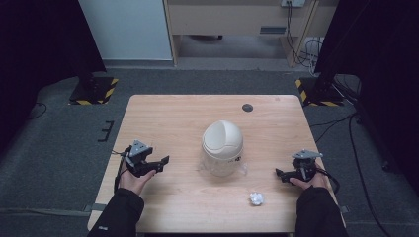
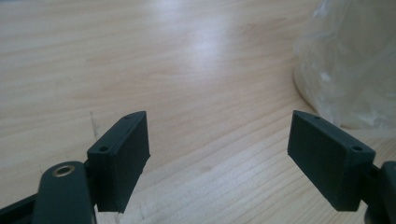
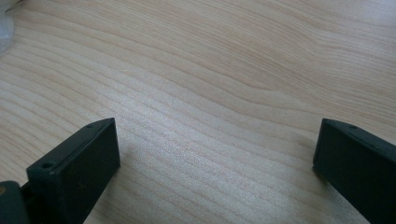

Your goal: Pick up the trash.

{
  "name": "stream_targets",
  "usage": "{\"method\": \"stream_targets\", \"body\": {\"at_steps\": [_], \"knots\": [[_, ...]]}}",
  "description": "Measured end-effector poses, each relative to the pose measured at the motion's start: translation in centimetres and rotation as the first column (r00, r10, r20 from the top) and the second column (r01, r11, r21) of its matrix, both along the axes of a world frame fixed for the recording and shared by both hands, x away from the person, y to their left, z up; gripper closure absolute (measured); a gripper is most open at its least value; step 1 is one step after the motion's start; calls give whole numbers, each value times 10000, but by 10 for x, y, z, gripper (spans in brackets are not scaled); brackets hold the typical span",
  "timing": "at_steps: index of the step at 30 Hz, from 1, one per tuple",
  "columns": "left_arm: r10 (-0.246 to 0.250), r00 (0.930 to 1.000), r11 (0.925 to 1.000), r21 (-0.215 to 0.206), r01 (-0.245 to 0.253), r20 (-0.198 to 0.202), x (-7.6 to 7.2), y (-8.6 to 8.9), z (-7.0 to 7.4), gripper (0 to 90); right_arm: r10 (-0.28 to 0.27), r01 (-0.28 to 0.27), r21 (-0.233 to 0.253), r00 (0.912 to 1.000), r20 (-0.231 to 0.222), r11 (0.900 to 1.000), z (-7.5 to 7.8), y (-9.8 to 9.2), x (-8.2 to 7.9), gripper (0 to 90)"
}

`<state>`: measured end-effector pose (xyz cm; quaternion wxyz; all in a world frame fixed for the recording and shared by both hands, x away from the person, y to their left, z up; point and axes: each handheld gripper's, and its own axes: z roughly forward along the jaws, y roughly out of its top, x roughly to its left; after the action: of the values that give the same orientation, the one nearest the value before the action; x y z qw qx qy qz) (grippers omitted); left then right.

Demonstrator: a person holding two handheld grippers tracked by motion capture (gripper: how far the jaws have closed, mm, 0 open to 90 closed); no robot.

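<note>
A cream dome-lidded bin (image 1: 222, 147), seemingly lined with clear plastic, stands between the left tongs (image 1: 160, 163) and right tongs (image 1: 280, 174), both spread wide.

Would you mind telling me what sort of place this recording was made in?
Probably a lab or workshop set up for recording: a lone wooden table on grey carpet, stand bases with hazard-striped edges flanking it, and loose cables by the back wall.

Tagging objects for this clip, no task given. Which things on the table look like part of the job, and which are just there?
Likely part of the job (a guess):
- small lidded bin with a clear liner, mid-table
- crumpled paper ball, near the front edge
- left gripper and right gripper, both open, holding nothing

Just there:
- dark round spot on the table's far side
- floor cables beyond the table
</note>
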<state>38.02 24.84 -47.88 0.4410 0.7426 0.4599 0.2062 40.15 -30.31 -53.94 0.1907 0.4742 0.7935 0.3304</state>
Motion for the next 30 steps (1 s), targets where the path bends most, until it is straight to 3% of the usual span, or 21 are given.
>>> {"method": "stream_targets", "body": {"at_steps": [6,19,24,30], "knots": [[40,9968,9987,-508,0,795,-5,-3,21,184,3,-3,6,10000,-2,10000,0,0,0,7],[-454,9900,9960,-702,552,1339,-13,-13,45,161,-2,2,-7,10000,8,10000,0,0,0,7],[-1078,9814,9903,-696,1200,1588,-17,-25,53,161,-1,1,-8,10000,7,10000,0,0,0,7],[-1471,9729,9847,-664,1610,1785,-21,-35,60,161,10,-10,-7,10000,16,10000,0,0,0,7]]}}
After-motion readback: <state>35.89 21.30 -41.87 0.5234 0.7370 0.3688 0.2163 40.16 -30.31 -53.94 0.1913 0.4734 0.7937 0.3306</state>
